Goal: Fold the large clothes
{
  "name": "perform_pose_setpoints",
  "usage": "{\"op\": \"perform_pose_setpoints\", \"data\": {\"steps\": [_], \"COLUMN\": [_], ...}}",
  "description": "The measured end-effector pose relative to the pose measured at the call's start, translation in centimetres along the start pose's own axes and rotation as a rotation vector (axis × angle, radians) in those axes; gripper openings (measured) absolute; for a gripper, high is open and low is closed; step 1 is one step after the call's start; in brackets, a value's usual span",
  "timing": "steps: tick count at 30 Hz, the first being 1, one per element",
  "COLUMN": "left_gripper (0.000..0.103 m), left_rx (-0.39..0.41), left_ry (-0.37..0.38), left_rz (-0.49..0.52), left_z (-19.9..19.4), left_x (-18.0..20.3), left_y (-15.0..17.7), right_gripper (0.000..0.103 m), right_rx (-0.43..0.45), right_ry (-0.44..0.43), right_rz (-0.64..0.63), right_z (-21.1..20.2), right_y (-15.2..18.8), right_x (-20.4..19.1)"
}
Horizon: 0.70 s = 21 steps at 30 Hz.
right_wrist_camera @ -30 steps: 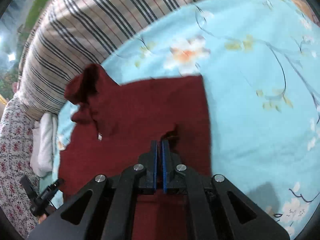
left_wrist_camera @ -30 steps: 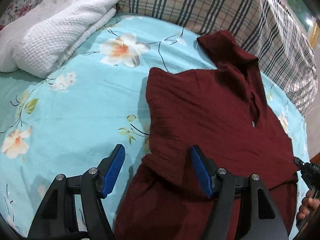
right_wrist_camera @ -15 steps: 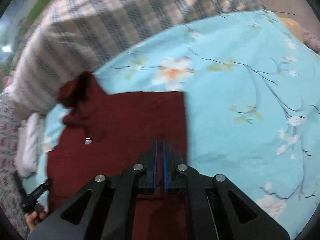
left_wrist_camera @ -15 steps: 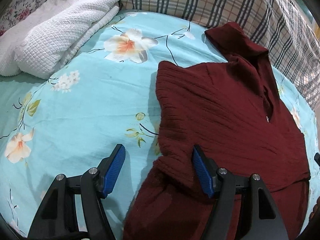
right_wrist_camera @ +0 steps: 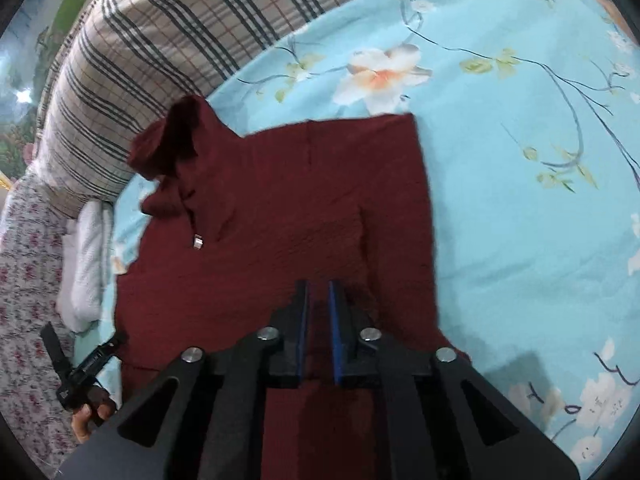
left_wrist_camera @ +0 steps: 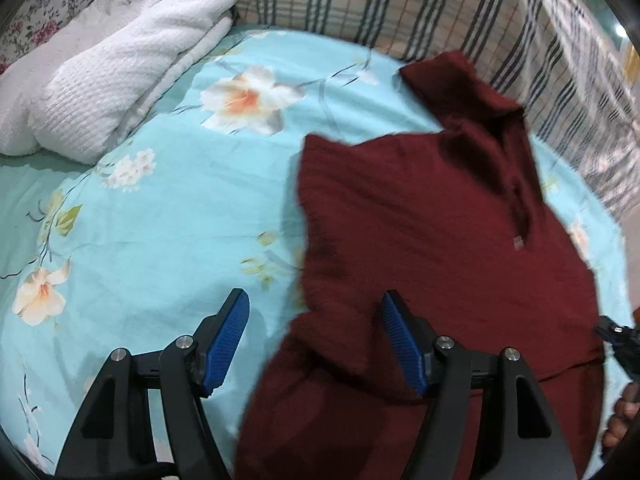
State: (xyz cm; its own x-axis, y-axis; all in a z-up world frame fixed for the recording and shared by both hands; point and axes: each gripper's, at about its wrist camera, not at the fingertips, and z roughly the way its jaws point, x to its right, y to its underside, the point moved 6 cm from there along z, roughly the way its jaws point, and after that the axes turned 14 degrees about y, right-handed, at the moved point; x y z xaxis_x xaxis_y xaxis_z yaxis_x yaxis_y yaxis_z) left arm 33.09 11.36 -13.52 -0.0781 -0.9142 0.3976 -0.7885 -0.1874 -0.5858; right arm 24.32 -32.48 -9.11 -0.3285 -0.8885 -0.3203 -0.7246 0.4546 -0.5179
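Maroon sweater (right_wrist_camera: pixel 280 208) is being let go at lower centre as the right gripper (right_wrist_camera: pixel 318 300) opens; fold laid, left gripper (left_wrist_camera: pixel 316 336) wide, empty.

What we count on the bed

We see one maroon hooded sweater (left_wrist_camera: pixel 440 240), one folded white blanket (left_wrist_camera: pixel 112 92), one plaid bolster (right_wrist_camera: pixel 160 40), one floral sheet (left_wrist_camera: pixel 160 220) and two grippers: left (left_wrist_camera: pixel 314 338), right (right_wrist_camera: pixel 319 322).

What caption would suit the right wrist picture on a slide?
Right gripper, jaws opening, above a maroon hooded sweater lying partly folded on a floral blue bedsheet.
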Motion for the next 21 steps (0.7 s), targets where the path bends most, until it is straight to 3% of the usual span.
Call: {"op": "perform_pose_setpoints", "data": {"steps": [3, 9, 12, 14, 21], "left_gripper": [0.069, 0.069, 0.071, 0.074, 0.074], "left_rx": [0.023, 0.022, 0.006, -0.019, -0.097], "left_ry": [0.077, 0.301, 0.351, 0.418, 0.529], "left_rz": [-0.004, -0.060, -0.090, -0.132, -0.288], "left_z": [-0.8, 1.1, 3.6, 6.0, 14.7], "left_x": [2.0, 6.4, 7.4, 7.8, 7.8], "left_y": [-2.1, -9.8, -13.9, -16.6, -23.6], "right_gripper": [0.033, 0.035, 0.059, 0.061, 0.061], "right_rx": [0.004, -0.021, -0.015, -0.028, -0.120], "right_ry": [-0.070, -0.284, -0.340, -0.382, -0.448], "right_rz": [0.006, 0.051, 0.050, 0.066, 0.082], "right_z": [-0.2, 1.0, 2.1, 3.2, 10.0], "right_y": [-1.2, -5.7, -8.5, -10.4, -15.9], "right_x": [-1.7, -8.4, -11.9, -13.9, -20.8]}}
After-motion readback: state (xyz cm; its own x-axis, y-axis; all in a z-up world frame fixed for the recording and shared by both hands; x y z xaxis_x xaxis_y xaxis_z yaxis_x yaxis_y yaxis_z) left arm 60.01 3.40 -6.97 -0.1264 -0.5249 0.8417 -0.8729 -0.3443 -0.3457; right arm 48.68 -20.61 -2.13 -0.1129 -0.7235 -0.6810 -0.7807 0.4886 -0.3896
